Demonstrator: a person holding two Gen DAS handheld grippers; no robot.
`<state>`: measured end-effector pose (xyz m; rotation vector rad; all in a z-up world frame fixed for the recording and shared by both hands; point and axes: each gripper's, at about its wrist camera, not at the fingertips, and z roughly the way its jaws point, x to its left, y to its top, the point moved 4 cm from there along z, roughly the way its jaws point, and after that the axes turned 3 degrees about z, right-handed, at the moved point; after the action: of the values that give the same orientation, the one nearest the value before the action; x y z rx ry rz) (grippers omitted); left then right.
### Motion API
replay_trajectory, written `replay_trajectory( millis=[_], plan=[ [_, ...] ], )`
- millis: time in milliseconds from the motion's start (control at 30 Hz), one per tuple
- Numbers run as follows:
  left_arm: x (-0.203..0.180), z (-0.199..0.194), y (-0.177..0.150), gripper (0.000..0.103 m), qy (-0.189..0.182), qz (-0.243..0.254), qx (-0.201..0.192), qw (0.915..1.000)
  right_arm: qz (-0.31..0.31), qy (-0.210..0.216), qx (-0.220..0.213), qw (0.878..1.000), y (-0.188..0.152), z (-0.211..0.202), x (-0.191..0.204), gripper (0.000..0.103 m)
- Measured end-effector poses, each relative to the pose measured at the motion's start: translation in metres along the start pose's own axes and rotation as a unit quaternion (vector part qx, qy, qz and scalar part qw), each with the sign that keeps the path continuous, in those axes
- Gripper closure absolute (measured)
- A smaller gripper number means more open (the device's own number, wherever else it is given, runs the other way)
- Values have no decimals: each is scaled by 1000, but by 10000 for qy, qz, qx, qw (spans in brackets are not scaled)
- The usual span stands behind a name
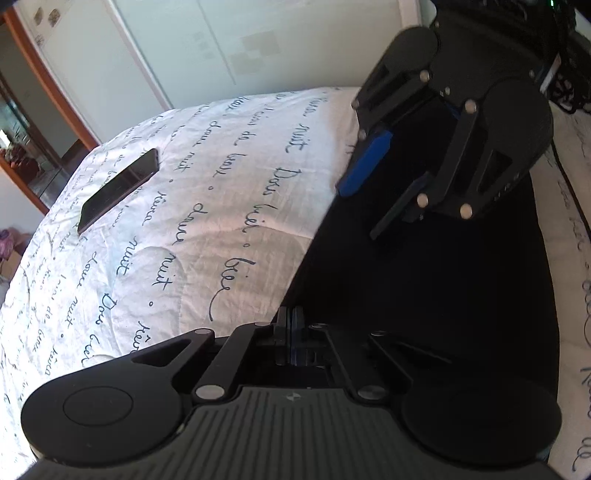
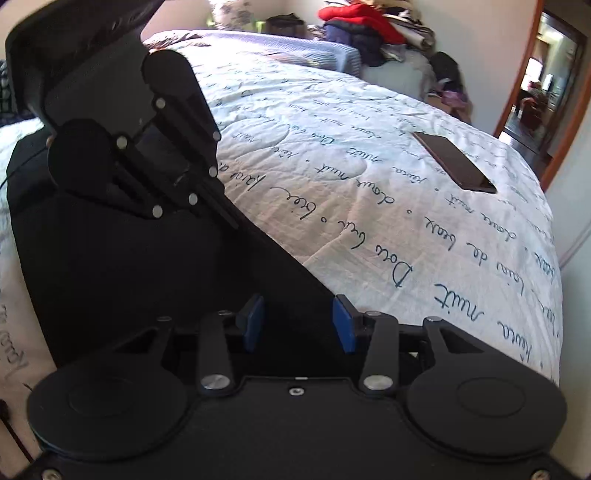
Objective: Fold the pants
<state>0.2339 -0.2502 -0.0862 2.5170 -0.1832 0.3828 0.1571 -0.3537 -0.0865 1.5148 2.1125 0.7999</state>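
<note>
Pants (image 1: 424,302): we see black pants spread flat on the bed, their long straight edge running diagonally across the white cover. In the right wrist view the same dark cloth (image 2: 129,277) fills the left and lower middle.

Left gripper (image 1: 291,321): we see its jaws pressed together at the edge of the pants, right where black cloth meets the white cover. They look closed on that edge, though the cloth between the pads is too dark for us to make out clearly. In the right wrist view this gripper (image 2: 221,214) comes down from the upper left, its tips at the same edge.

Right gripper (image 2: 299,321): we see its jaws standing apart, blue pads showing on both sides, with black cloth lying in the gap below them and the pads not pressing on it. In the left wrist view it (image 1: 362,210) hangs above the pants further along, one blue pad in clear sight.

Bed cover (image 1: 192,206): white quilted cloth printed with dark handwritten script; it carries everything here.

Phone (image 1: 118,190): a dark phone lies flat on the cover, well apart from the pants and both grippers. We see it again in the right wrist view (image 2: 454,166).

Clothes pile (image 2: 362,29): red and dark garments heaped beyond the far end of the bed.

Doorway (image 2: 546,92): a wood-framed opening on the right of that view.
</note>
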Motion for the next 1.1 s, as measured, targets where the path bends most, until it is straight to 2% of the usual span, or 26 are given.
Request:
replay_trajectory(
  millis=[33,67,100,167,200,233,267,300,333,367,400,433,467,500,533,633,767,800,867,933,1033,1100],
  plan=[
    [1,-1,0,102,69,-46,-50,10000,5,48,24,10000,0,2,-1,62],
    [2,-2,0,102,104,-90,-76,9999,11,103,10,9999,0,2,-1,70],
    [2,-1,0,102,48,-76,-45,9999,2,144,-16,9999,0,1,-1,72],
    [-1,-5,0,102,67,98,-102,9999,-27,94,-82,9999,-1,-3,2,79],
    [-4,-7,0,96,-46,239,-120,9996,2,55,-114,9999,-2,-4,3,79],
    [-6,-9,1,87,-65,395,-127,9991,16,14,-153,9999,-3,-5,5,79],
    [-8,-11,1,72,-80,503,-151,9986,2,-48,-189,9998,-4,-6,6,78],
    [-8,-11,2,48,-44,563,-146,9983,-43,-107,-191,9998,-4,-7,8,76],
    [-9,-9,3,37,20,707,-177,9973,-87,-197,-187,9996,-5,-8,10,71],
    [-10,-8,3,28,121,865,-198,9960,-123,-306,-196,9993,-6,-10,11,70],
    [-11,-5,4,30,136,1013,-171,9946,-129,-354,-205,9991,-6,-12,12,70],
    [-10,-3,4,43,51,1096,-124,9939,-102,-365,-226,9990,-7,-16,13,70],
    [-9,-2,6,52,-87,1106,-94,9938,-66,-371,-260,9990,-8,-19,14,70],
    [-7,0,7,67,-244,1084,-52,9938,-36,-391,-285,9988,-9,-22,14,70],
    [-6,2,8,71,-382,1063,0,9936,8,-432,-297,9986,-10,-25,13,69],
    [0,7,9,72,-646,1018,105,9926,114,-503,-316,9982,-13,-31,13,63],
    [3,11,10,74,-922,1021,214,9903,136,-493,-312,9982,-16,-33,15,63],
    [3,12,10,83,-1032,1015,250,9892,142,-507,-305,9981,-16,-32,15,63],
    [0,13,12,91,-1101,1051,301,9879,186,-557,-304,9978,-16,-30,13,63],
    [-4,11,13,99,-1050,1140,287,9875,247,-611,-295,9974,-16,-29,9,63],
    [-5,8,13,100,-673,1105,191,9914,371,-706,-268,9965,-16,-27,1,62],
    [0,8,14,99,-572,928,144,9939,467,-773,-297,9955,-16,-28,-3,59]
  ],
)
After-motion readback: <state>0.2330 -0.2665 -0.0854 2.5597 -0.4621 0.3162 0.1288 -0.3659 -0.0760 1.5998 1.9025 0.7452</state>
